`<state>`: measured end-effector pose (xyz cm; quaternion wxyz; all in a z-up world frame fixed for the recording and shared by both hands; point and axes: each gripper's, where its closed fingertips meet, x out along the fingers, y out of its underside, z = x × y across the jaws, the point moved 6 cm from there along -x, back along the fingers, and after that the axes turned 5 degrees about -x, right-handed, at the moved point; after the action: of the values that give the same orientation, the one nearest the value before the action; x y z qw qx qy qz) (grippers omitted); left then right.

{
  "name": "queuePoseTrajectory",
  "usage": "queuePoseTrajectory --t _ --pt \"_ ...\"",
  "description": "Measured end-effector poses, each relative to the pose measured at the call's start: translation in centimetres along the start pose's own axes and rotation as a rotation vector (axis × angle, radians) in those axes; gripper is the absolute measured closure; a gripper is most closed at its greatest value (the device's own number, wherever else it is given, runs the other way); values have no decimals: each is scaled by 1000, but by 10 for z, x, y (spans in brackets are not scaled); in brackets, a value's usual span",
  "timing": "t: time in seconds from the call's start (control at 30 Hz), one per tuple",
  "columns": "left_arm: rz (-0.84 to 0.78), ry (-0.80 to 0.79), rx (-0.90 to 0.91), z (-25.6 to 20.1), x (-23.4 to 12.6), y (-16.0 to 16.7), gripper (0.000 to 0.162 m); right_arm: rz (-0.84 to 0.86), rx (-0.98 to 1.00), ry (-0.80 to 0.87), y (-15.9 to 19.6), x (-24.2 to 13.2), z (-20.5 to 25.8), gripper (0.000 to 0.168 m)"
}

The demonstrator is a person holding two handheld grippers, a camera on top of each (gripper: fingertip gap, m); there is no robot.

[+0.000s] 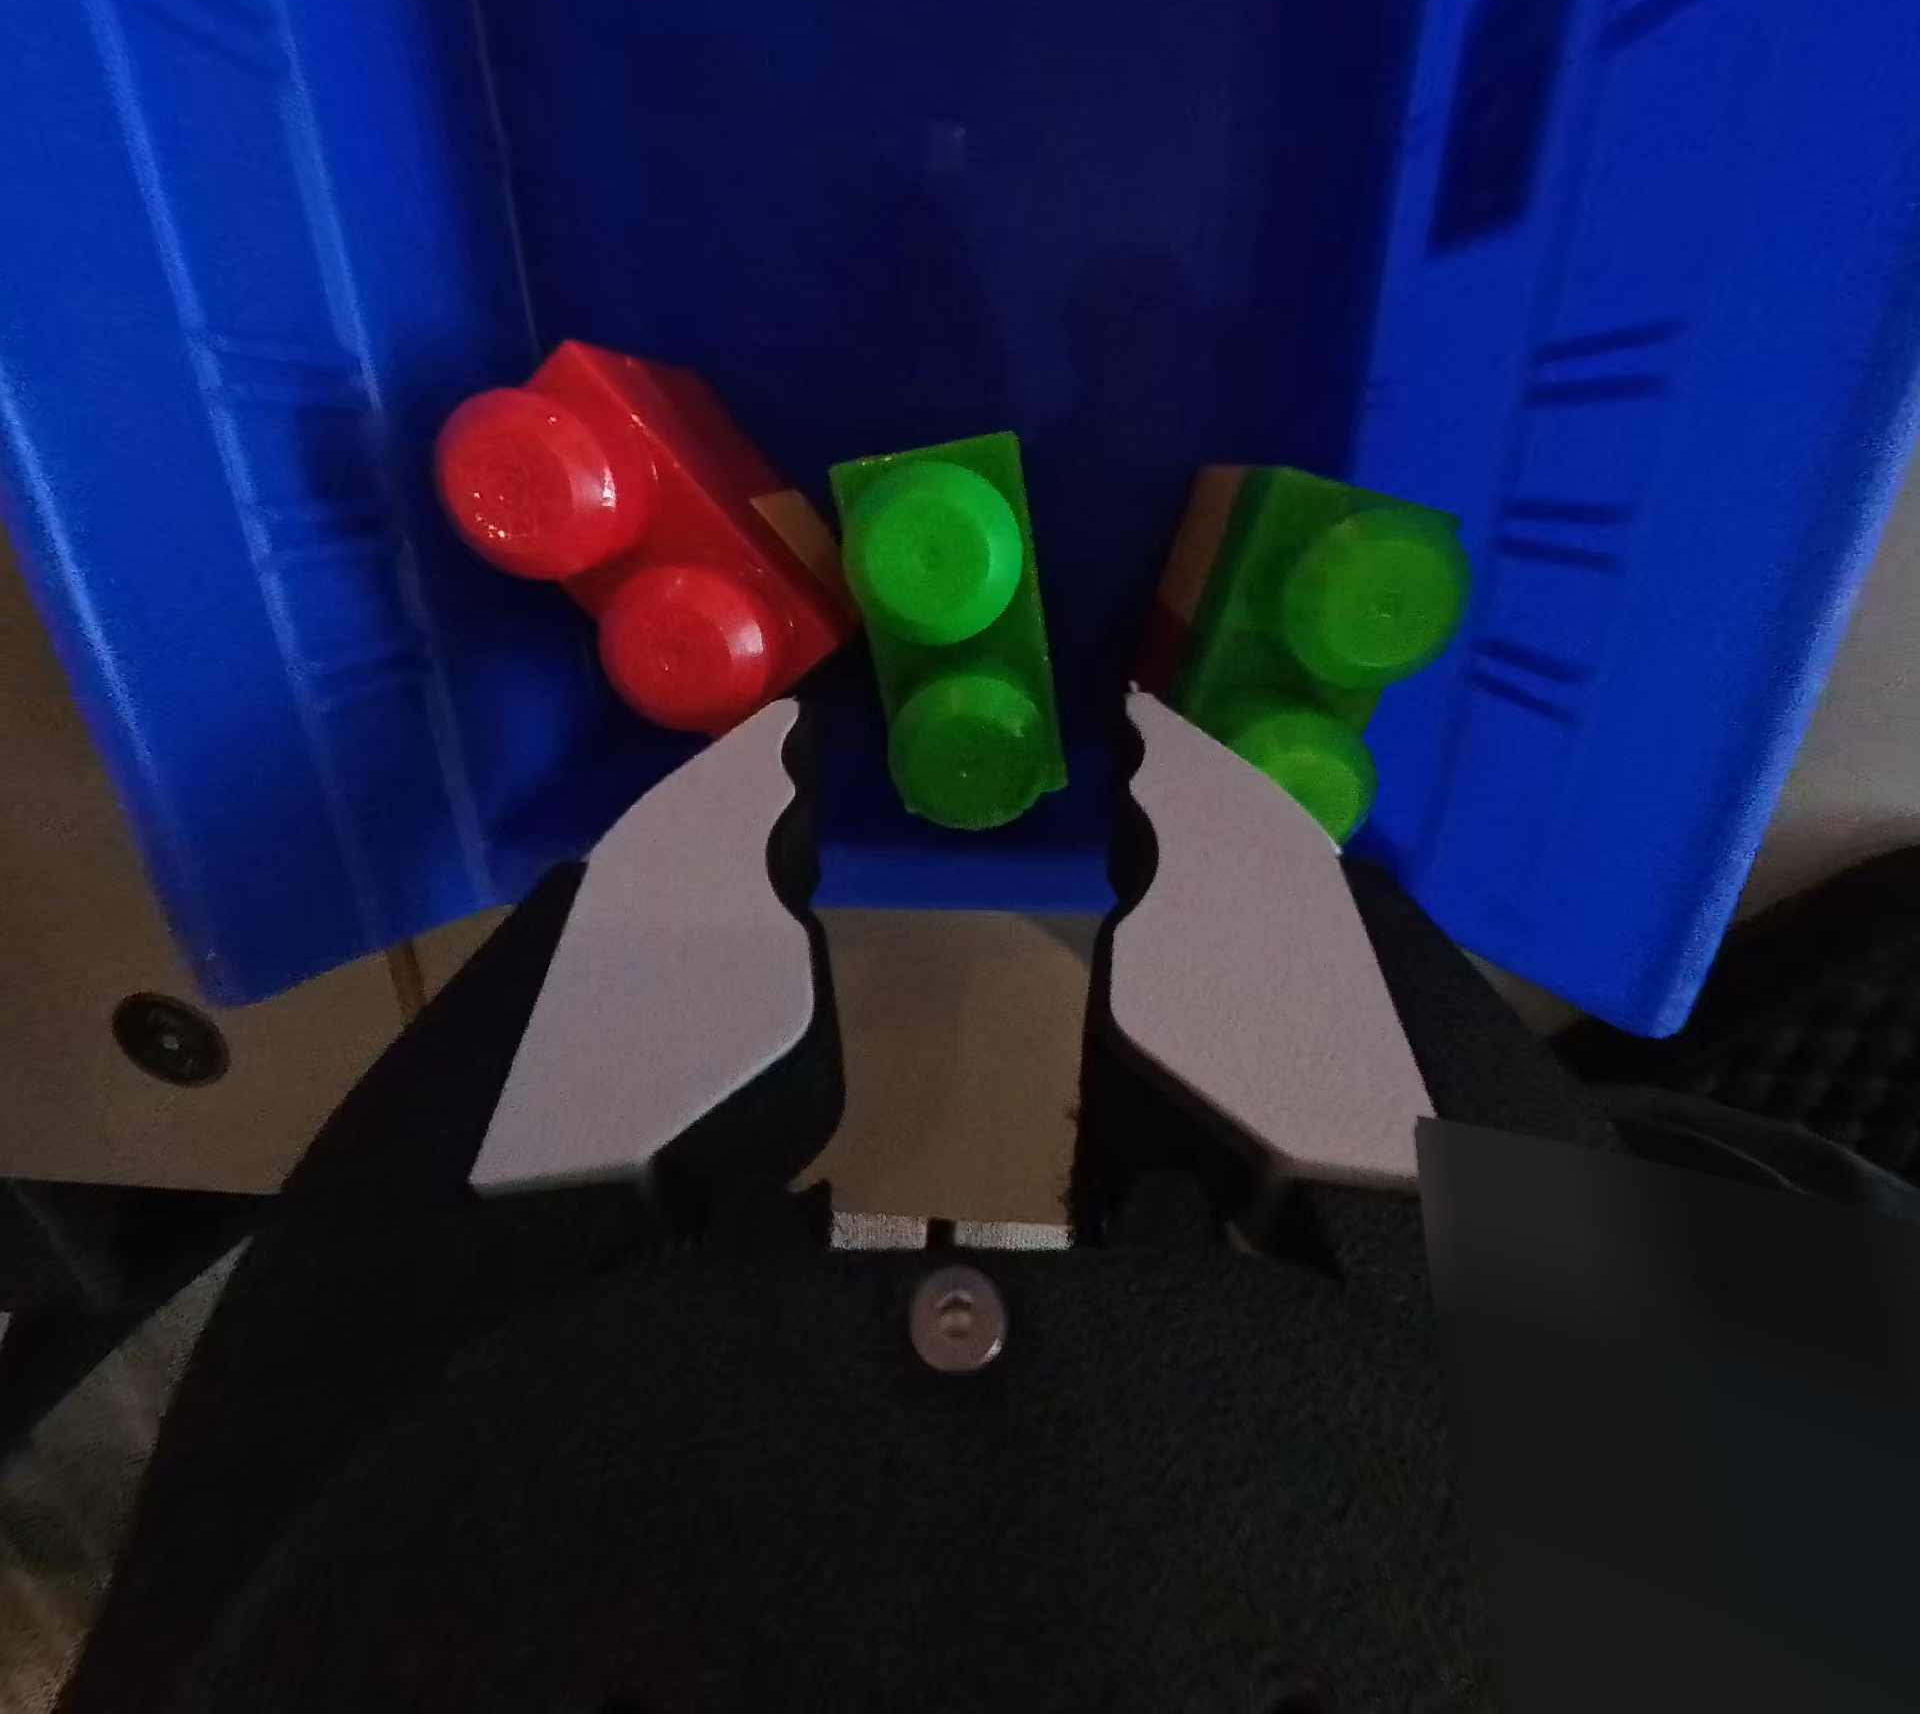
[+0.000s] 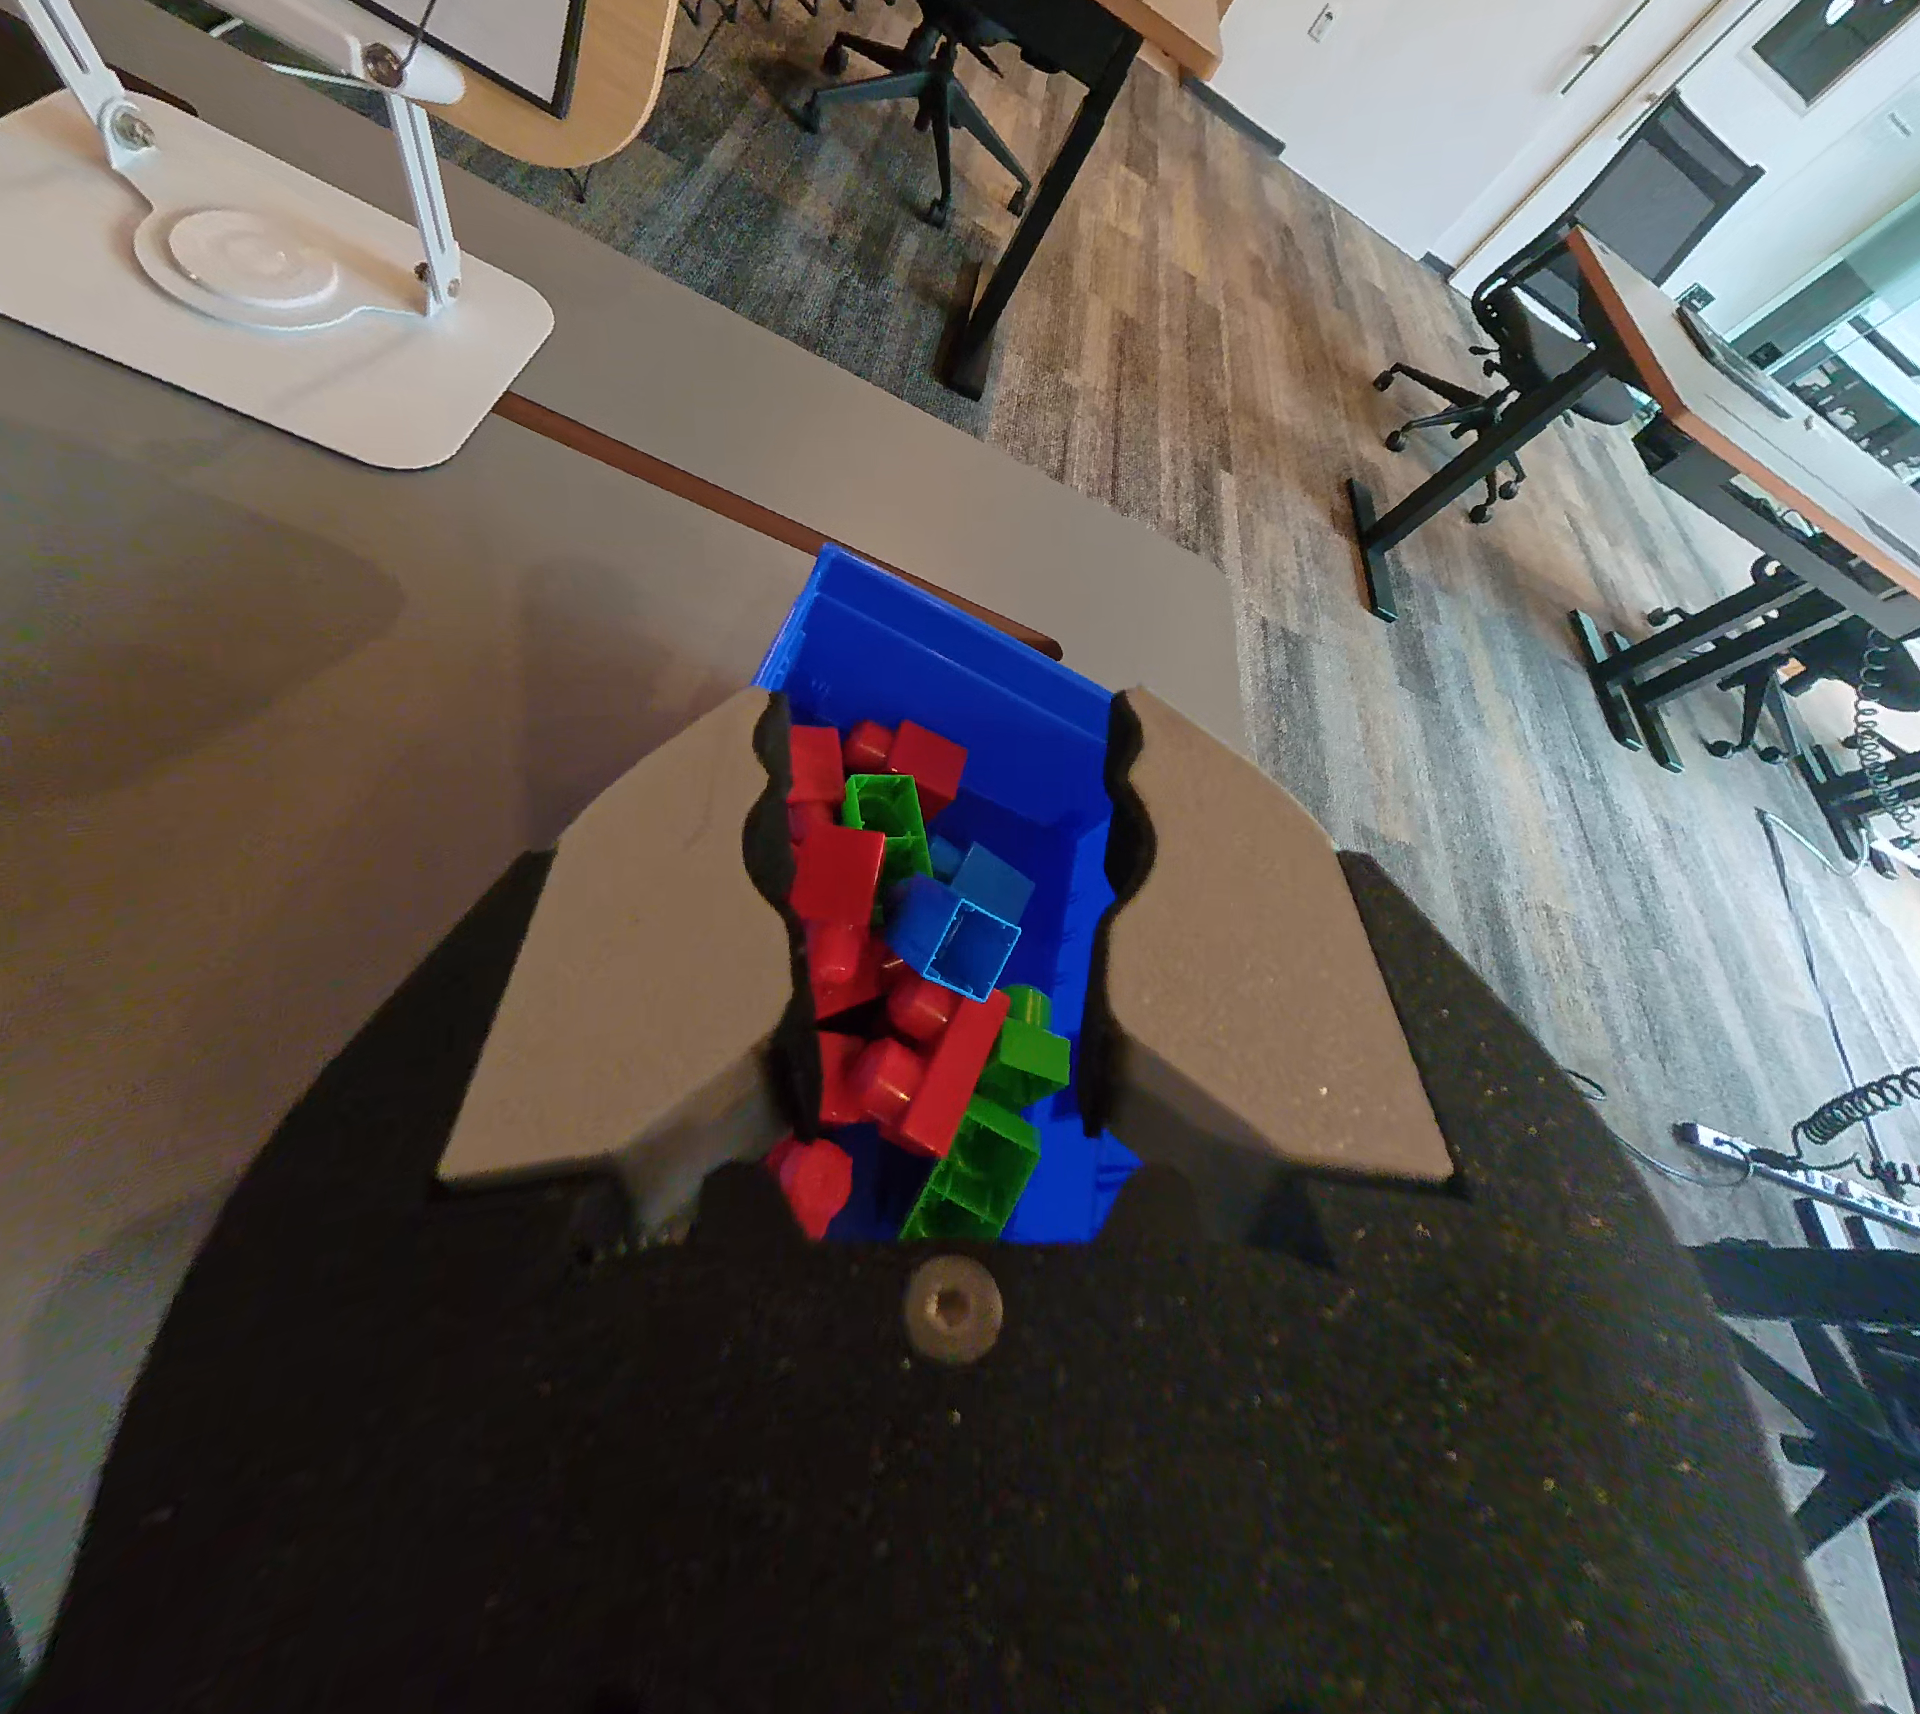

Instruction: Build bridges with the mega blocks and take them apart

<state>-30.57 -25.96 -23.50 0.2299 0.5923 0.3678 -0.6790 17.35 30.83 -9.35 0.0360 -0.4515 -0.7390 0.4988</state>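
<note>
Over blue bin (image 1: 1621, 417) — left gripper (image 1: 961, 708) agape, empty.

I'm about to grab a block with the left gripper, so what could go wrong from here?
1. The middle green block sits close to the red block; the open left gripper could nudge the red one while closing.
2. The other green block lies against the right fingertip, near the blue bin wall, and may get bumped.
3. Studs face the camera, so the jaws might slip.

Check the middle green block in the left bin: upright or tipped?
Tipped. The green block lies on its side on the bin floor, both studs facing the camera, between the left hand-held gripper's open fingers.
</note>
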Motion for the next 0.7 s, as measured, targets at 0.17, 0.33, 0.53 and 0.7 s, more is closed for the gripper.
queuePoseTrajectory --t 0.17,0.33,0.53,0.7 --pt "61 14 -7 2 14 -2 113 1 -4 3 0 -1 0 110" --pt "114 27 -8 7 30 1 106 2 -10 2 0 -1 1 110" --pt "73 10 -27 16 33 -1 125 16 -33 -10 -2 2 5 110" --pt "-61 -42 -34 23 11 -4 126 18 -43 -13 -3 2 7 110"
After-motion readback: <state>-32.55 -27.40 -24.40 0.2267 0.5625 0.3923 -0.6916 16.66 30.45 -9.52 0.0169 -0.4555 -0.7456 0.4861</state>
